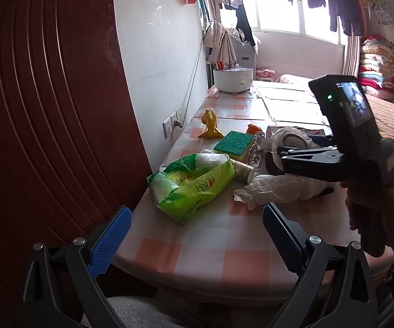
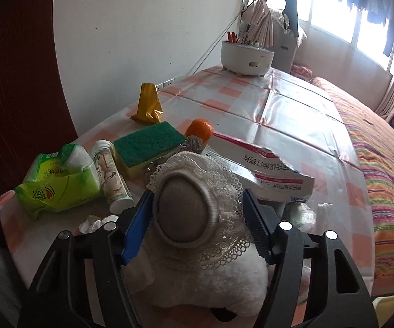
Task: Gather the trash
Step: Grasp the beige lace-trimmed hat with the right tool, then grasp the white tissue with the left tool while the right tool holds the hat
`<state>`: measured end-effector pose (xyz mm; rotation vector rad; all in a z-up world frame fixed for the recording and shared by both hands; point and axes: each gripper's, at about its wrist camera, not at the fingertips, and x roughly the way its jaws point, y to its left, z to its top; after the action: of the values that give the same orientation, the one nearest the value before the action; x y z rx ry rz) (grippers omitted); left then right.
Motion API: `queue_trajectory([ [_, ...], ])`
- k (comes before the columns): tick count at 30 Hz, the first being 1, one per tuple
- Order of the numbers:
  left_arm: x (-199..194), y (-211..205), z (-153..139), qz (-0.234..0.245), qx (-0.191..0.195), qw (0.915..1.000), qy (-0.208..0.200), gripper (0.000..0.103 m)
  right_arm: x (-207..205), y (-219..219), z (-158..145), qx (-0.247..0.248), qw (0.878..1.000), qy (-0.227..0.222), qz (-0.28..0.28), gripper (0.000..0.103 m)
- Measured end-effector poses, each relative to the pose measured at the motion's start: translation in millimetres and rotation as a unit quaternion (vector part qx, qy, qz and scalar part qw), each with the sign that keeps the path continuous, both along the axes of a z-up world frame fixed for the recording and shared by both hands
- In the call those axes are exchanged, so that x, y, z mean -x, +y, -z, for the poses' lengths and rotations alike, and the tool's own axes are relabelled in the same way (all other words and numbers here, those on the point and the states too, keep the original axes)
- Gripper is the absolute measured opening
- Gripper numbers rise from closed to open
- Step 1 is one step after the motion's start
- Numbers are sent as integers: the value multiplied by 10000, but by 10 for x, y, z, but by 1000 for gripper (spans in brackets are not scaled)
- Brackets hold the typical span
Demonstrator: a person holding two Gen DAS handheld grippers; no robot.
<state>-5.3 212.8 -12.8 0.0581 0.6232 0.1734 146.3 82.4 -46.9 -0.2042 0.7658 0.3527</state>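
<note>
On checked tablecloth | right gripper seemingly pinching fluffy lace-trimmed toy | left gripper spread

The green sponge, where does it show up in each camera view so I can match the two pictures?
Left wrist view: the green sponge lies in the middle, beyond the green tissue pack and left of the right gripper.
Right wrist view: the sponge lies left of centre, just beyond the gripper.
Shared landmark: the yellow bag stands behind the sponge in both.
</note>
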Motion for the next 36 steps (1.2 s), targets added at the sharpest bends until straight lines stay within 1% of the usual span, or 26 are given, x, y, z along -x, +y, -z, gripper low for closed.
queue_trajectory([
  [1,-9,-6,3,4,-9,10000,-4,94,-14,12,26,-21,10000,70,-20,47],
  [4,-33,-34,-1,40,6,10000,17,94,46,-46,29,-215,9998,-20,34,44],
  [6,-43,-65,-12,76,-12,10000,3,94,128,-124,-1,-409,9991,-101,73,43],
  [9,-35,-141,-62,122,-69,9999,-87,94,320,-303,-129,-744,9964,-354,204,43],
  [13,16,-296,-174,227,-254,9987,-383,94,628,-662,-351,-1490,9862,-631,358,43],
  [15,33,-359,-212,277,-341,9979,-481,94,787,-834,-415,-1682,9816,-763,482,43],
  [17,55,-365,-244,358,-295,9974,-555,94,924,-984,-429,-1785,9786,-852,569,43],
  [18,57,-347,-252,470,-228,9971,-561,94,989,-1048,-420,-1836,9772,-866,621,43],
  [20,15,-283,-257,858,-51,9951,-490,94,1095,-1167,-388,-1926,9748,-859,724,43],
  [23,-89,-224,-236,1424,59,9891,-367,94,1167,-1309,-333,-2013,9722,-837,851,43],
  [26,-208,-305,-177,2094,63,9777,-158,94,1218,-1408,-308,-2081,9703,-853,892,43],
  [27,-250,-365,-151,2377,66,9713,-21,94,1227,-1433,-317,-2094,9699,-866,896,43],
  [28,-293,-435,-122,2735,50,9618,113,94,1237,-1453,-326,-2099,9696,-883,895,43],
  [29,-340,-491,-93,2957,-7,9552,157,94,1250,-1471,-333,-2107,9693,-898,893,43],
  [30,-401,-536,-56,3081,-114,9511,199,94,1262,-1495,-336,-2127,9688,-908,892,43],
  [31,-481,-584,-13,3266,-211,9444,327,94,1276,-1516,-337,-2150,9682,-912,893,43],
  [33,-628,-662,76,3632,-251,9292,630,94,1301,-1555,-340,-2185,9673,-920,903,43],
  [34,-689,-687,114,3745,-309,9239,725,92,1315,-1573,-341,-2202,9667,-932,916,43],
  [35,-732,-706,149,3915,-395,9159,789,91,1324,-1595,-343,-2228,9659,-940,926,43],
  [36,-783,-730,181,4104,-474,9063,896,91,1339,-1617,-346,-2262,9650,-941,938,43],
])
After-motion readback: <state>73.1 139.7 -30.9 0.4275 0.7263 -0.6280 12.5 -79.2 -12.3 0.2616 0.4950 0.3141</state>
